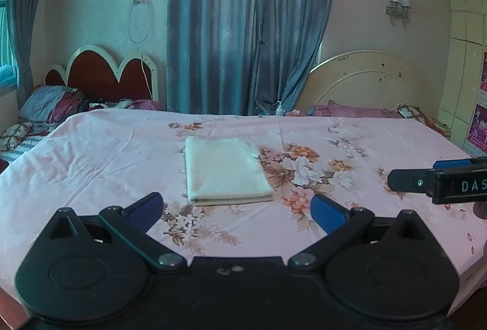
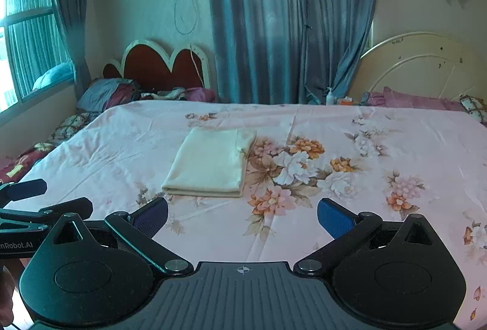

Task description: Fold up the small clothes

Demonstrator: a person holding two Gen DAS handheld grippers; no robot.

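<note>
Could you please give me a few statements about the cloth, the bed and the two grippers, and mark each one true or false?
1. The cream cloth lies folded flat on the floral sheet. True.
2. The left gripper is shut on the cloth. False: its jaws stand wide open, short of the cloth.
3. The right gripper is open and holds nothing. True.
4. The cloth hangs over the edge of the bed. False: it lies well in from the edges.
5. The blue curtain behind the bed is drawn shut. True.
</note>
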